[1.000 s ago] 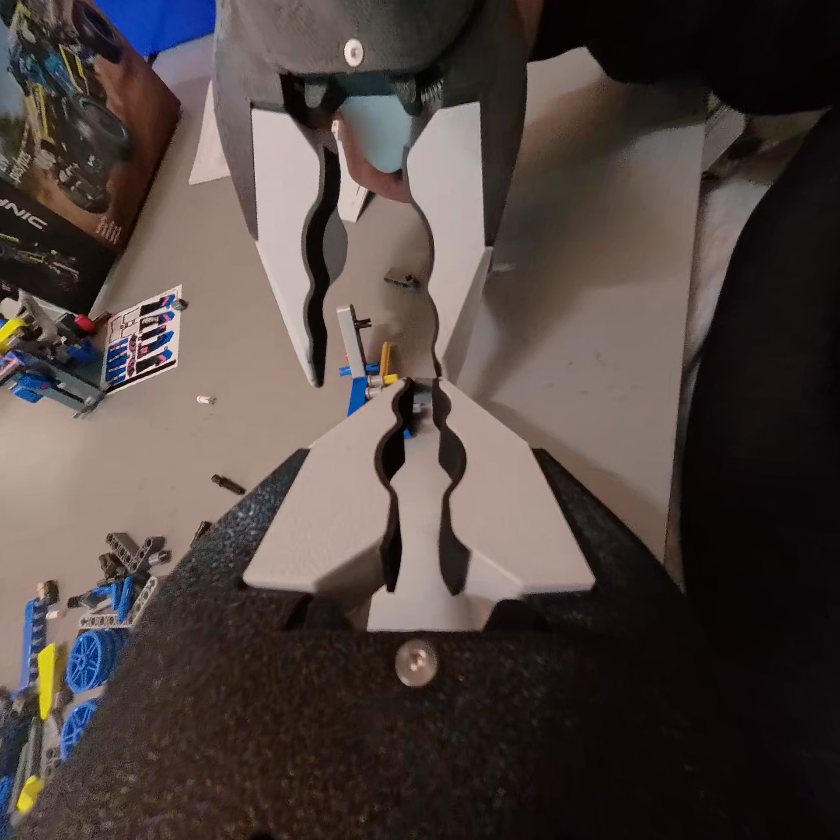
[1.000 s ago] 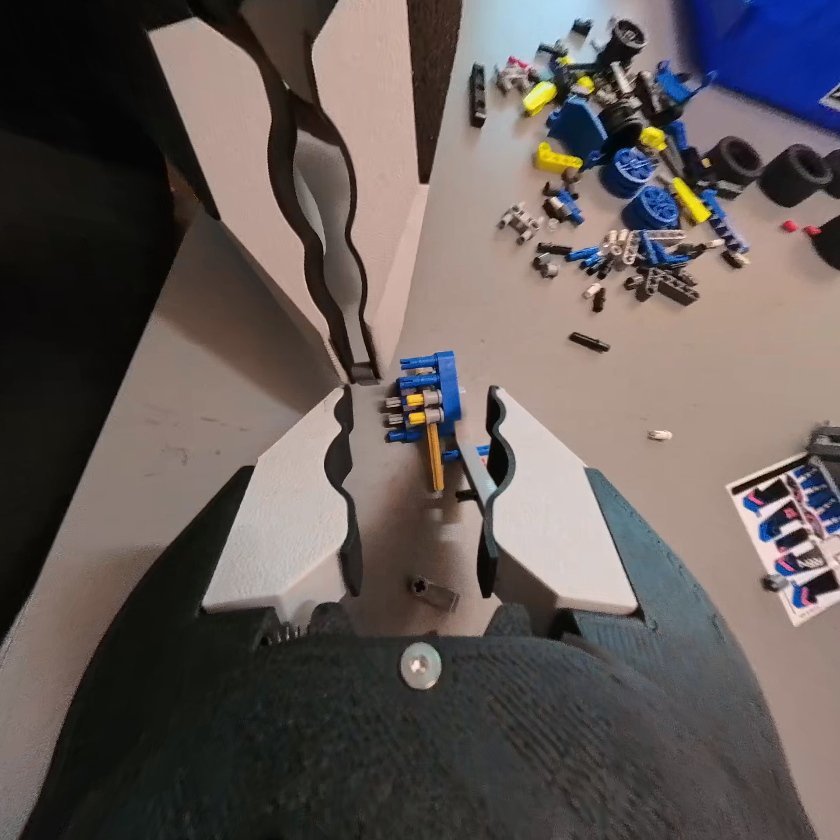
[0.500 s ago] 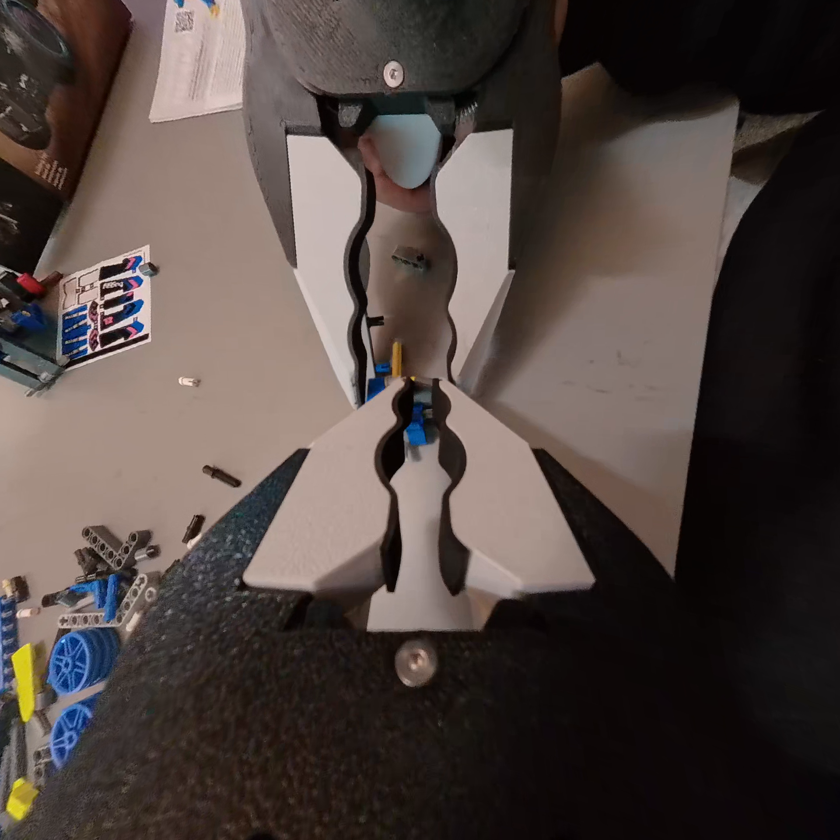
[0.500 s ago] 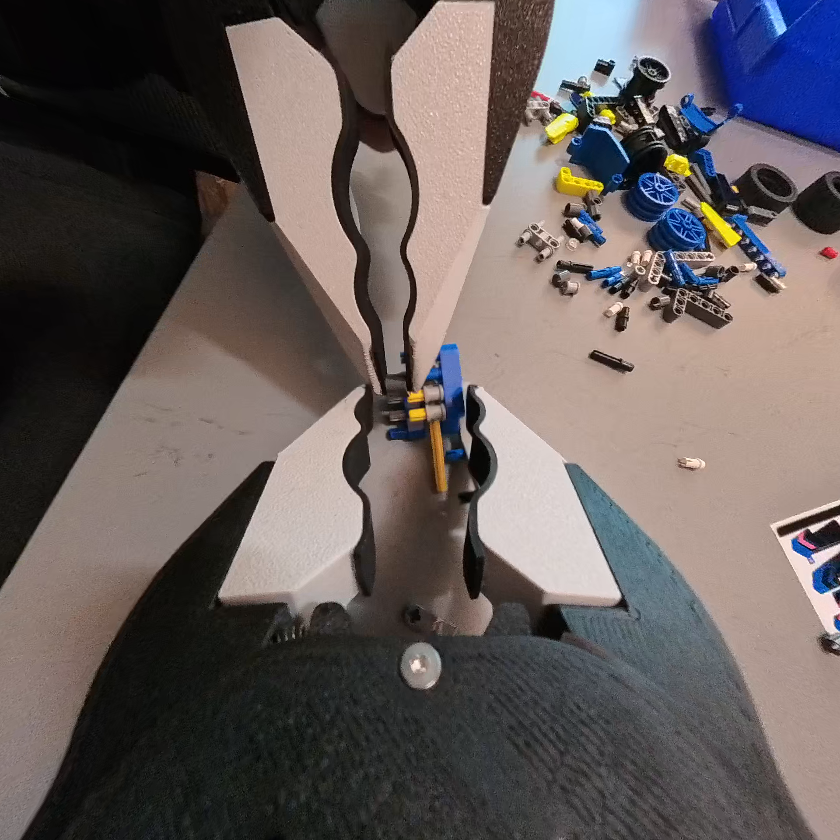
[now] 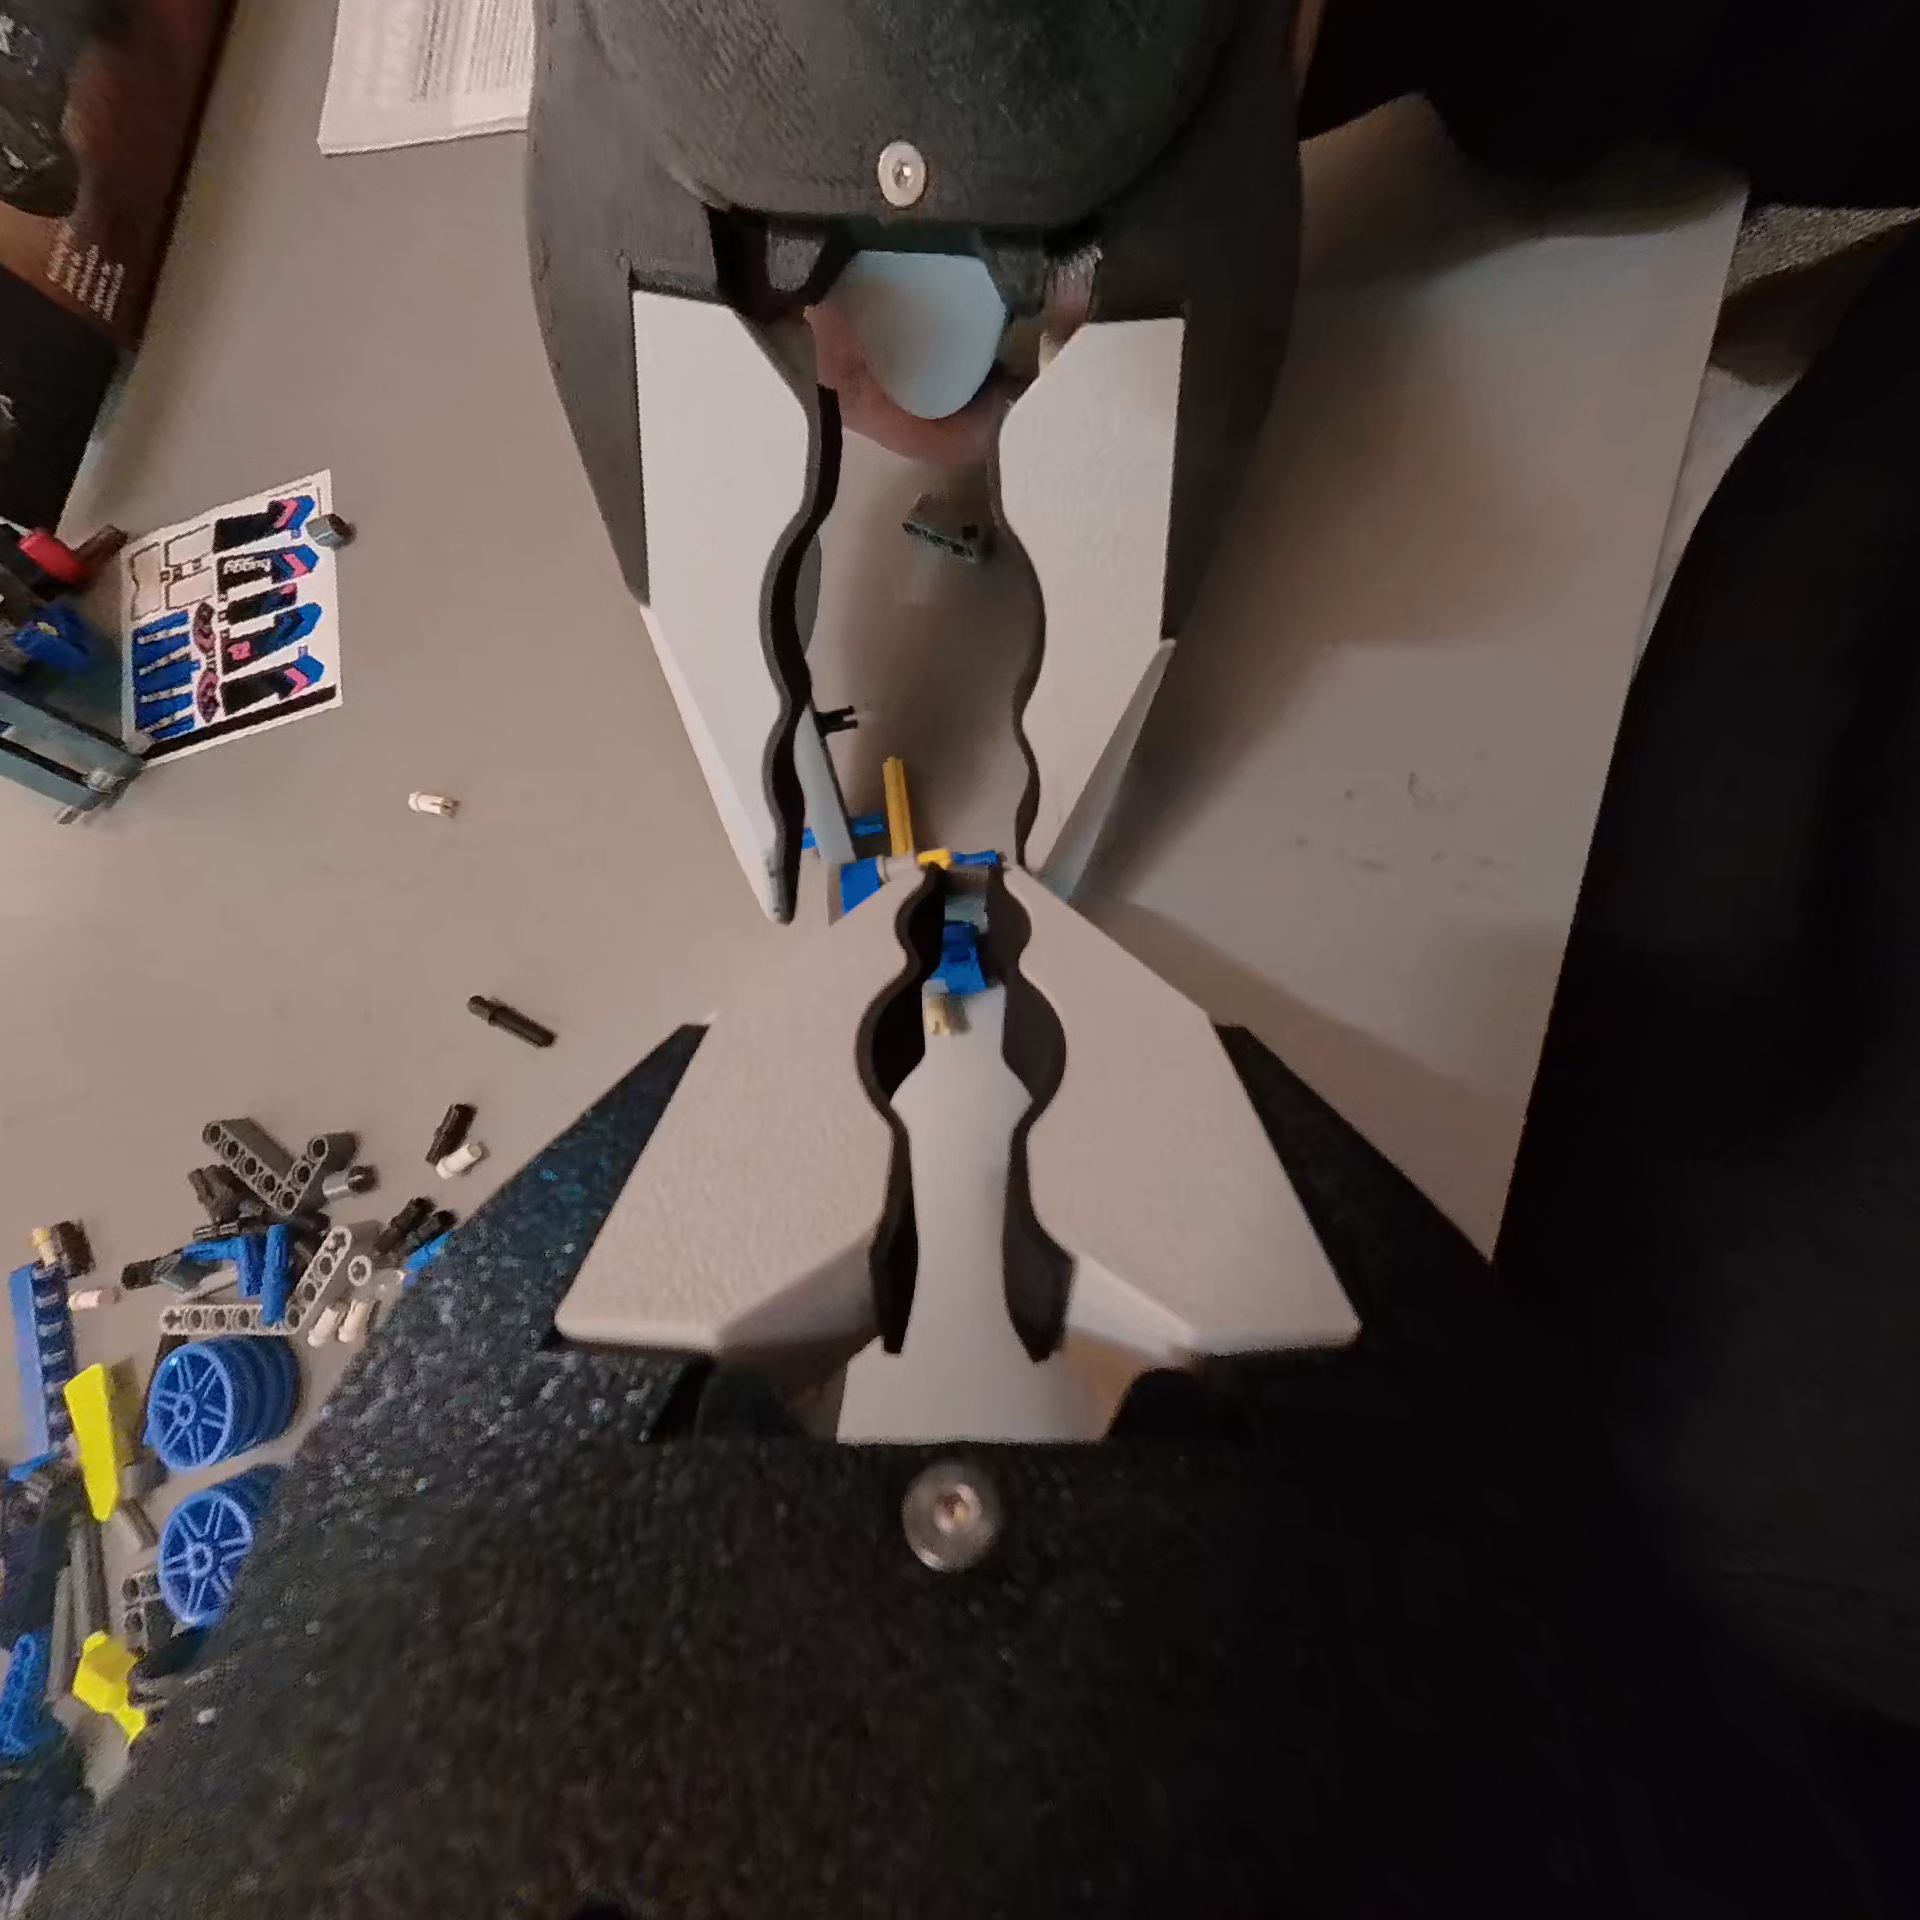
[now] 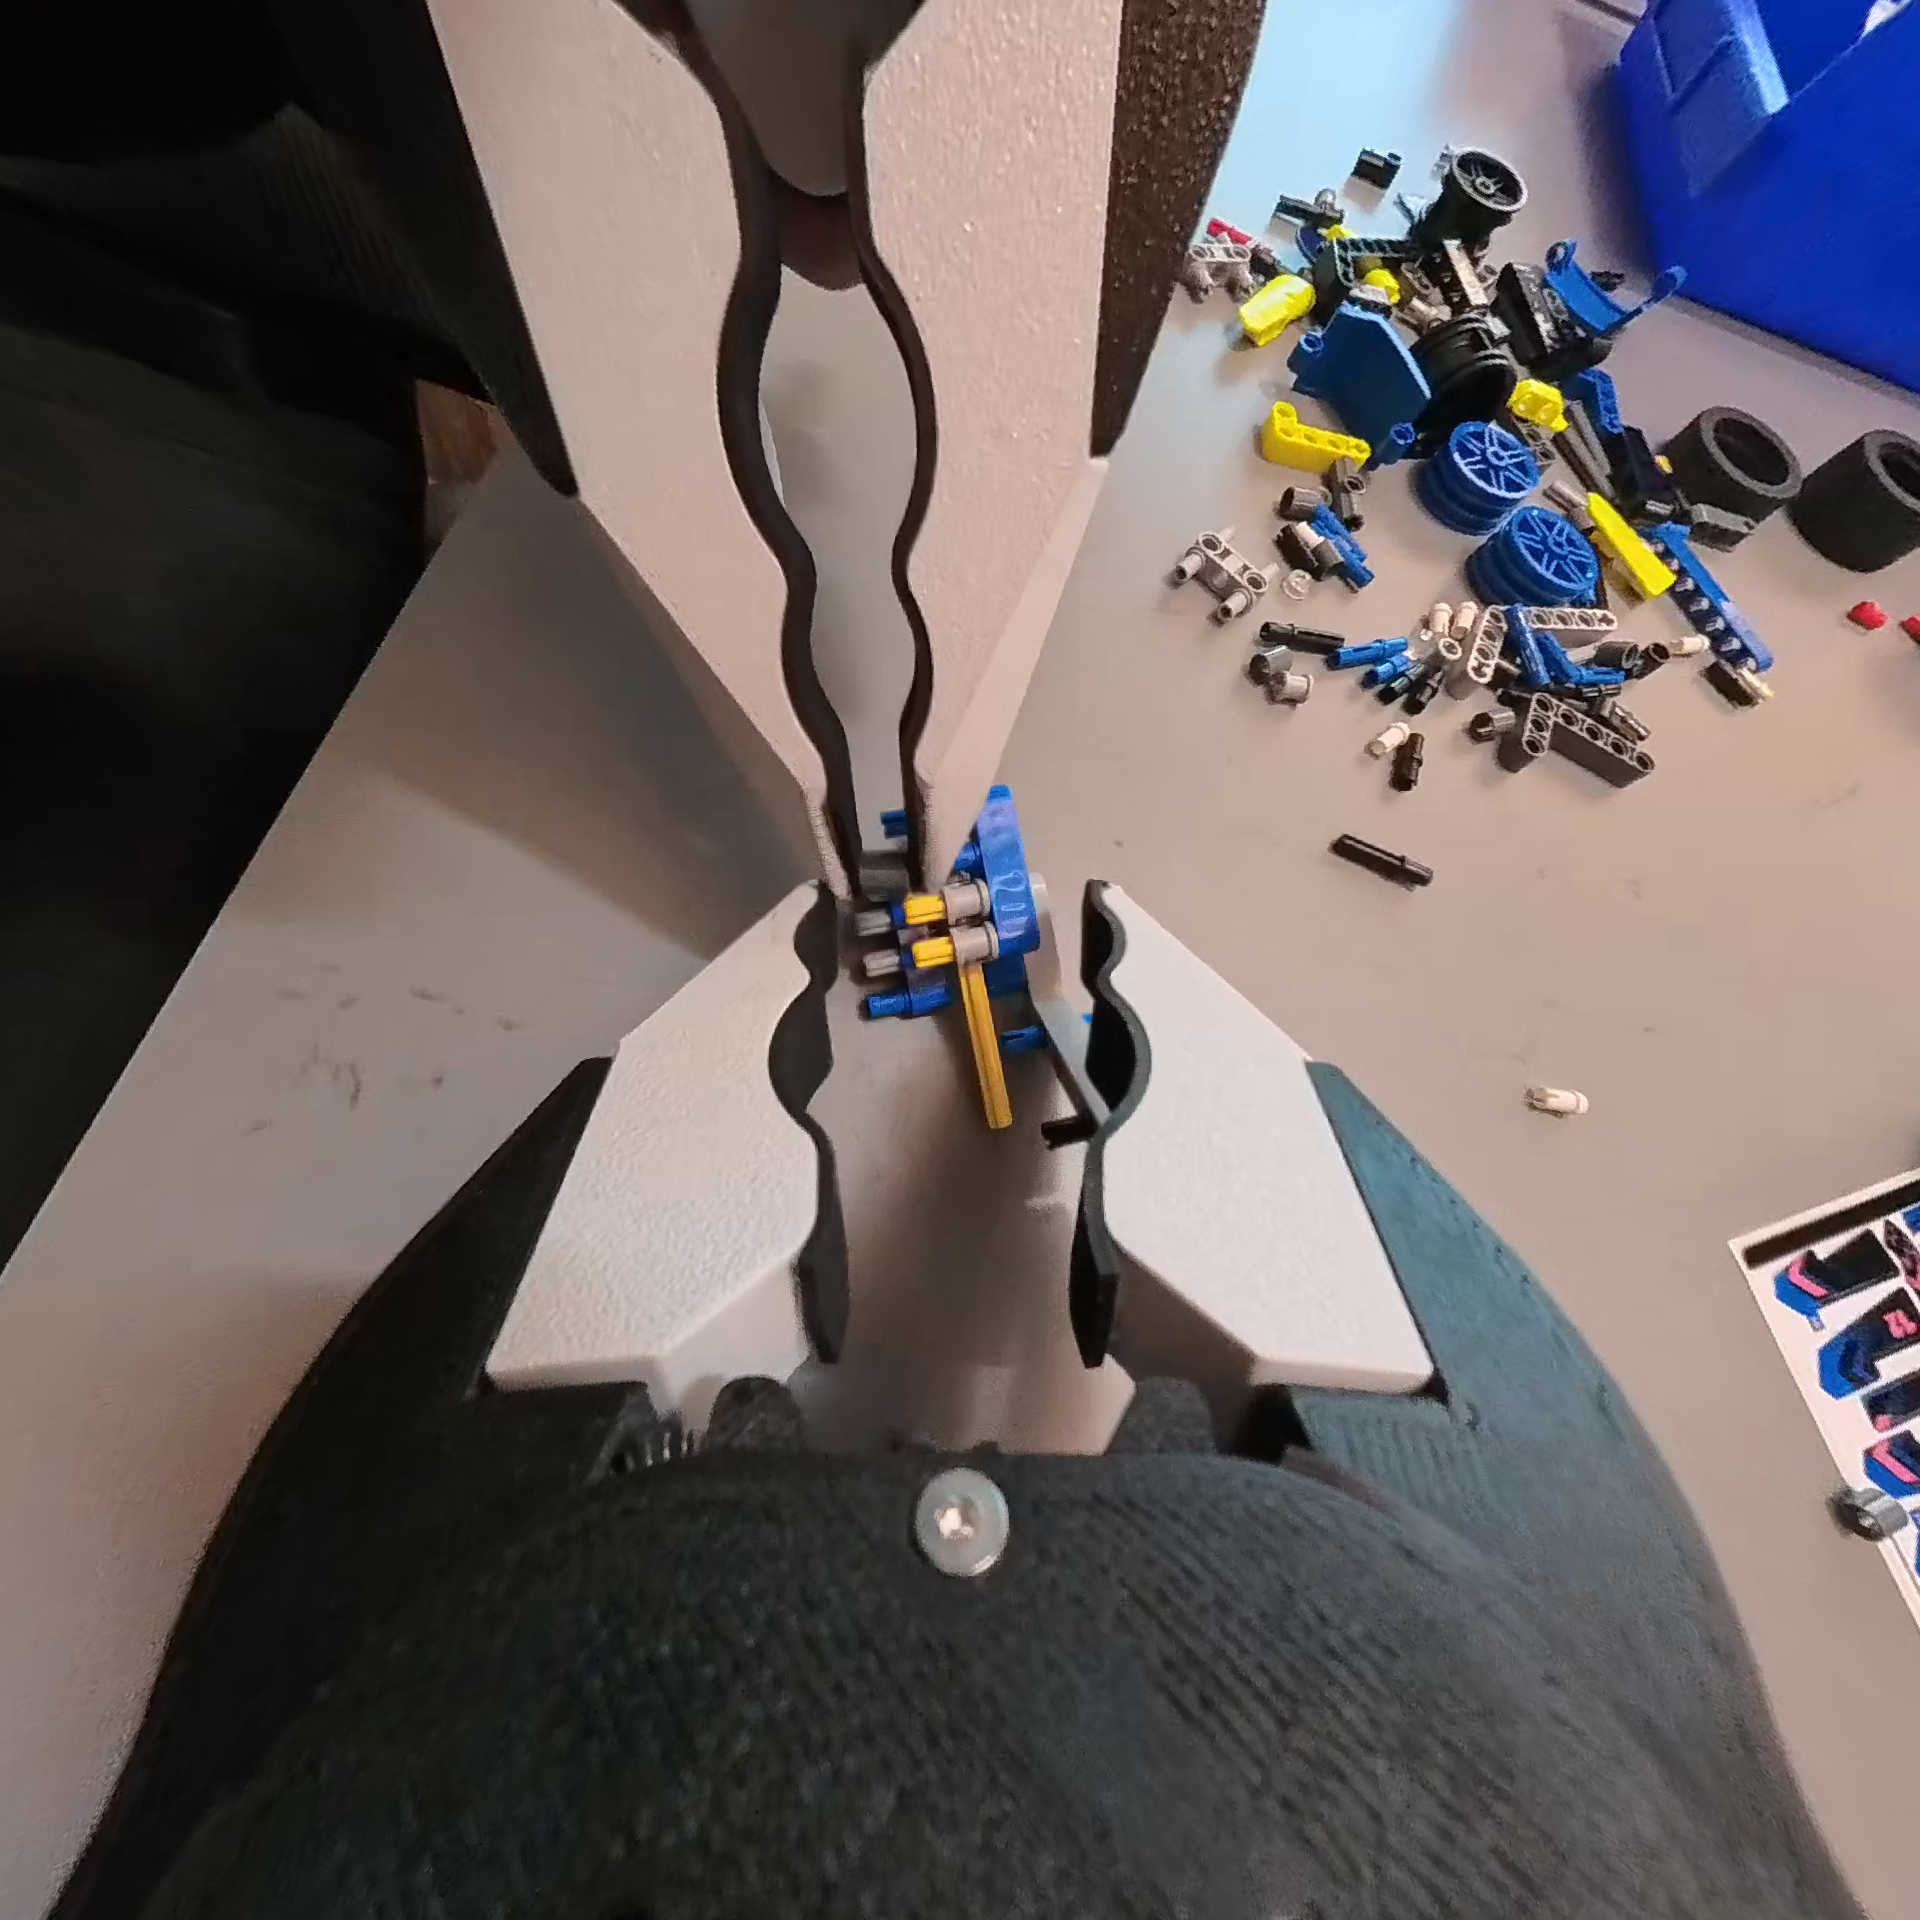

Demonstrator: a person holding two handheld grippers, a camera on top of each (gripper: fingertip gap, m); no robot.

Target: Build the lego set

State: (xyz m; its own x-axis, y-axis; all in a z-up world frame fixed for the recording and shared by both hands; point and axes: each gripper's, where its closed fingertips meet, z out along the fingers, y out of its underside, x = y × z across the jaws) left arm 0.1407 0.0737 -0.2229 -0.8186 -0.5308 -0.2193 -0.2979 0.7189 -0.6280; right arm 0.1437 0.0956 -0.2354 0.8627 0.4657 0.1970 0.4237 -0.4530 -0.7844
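A small blue assembly (image 6: 1003, 904) with blue and grey pins, a yellow axle and a grey beam is held just above the grey table (image 6: 1351, 987). My left gripper (image 5: 961, 883) is shut on its pin side; the blue part shows between its tips. In the right wrist view the left gripper (image 6: 883, 831) comes in from the top. My right gripper (image 6: 958, 899) faces it head-on, open, jaws on either side of the assembly. Its right finger (image 6: 1112, 1039) lies against the grey beam. In the left wrist view the right gripper (image 5: 909, 888) comes from the top around the assembly (image 5: 862, 883).
A pile of loose parts (image 6: 1507, 520) with blue wheels and black tyres (image 6: 1745, 468) lies beside a blue bin (image 6: 1818, 156). A sticker sheet (image 5: 234, 623), a black pin (image 5: 509, 1020), a paper sheet (image 5: 436, 62) and the set box (image 5: 62, 208) are to the left. A person's dark clothing (image 5: 1766, 1039) borders the table edge. The tips of both grippers are at nearly the same place.
My right gripper has swung in line with the left one and narrowed its jaws around the assembly. My left gripper has stayed shut on it.
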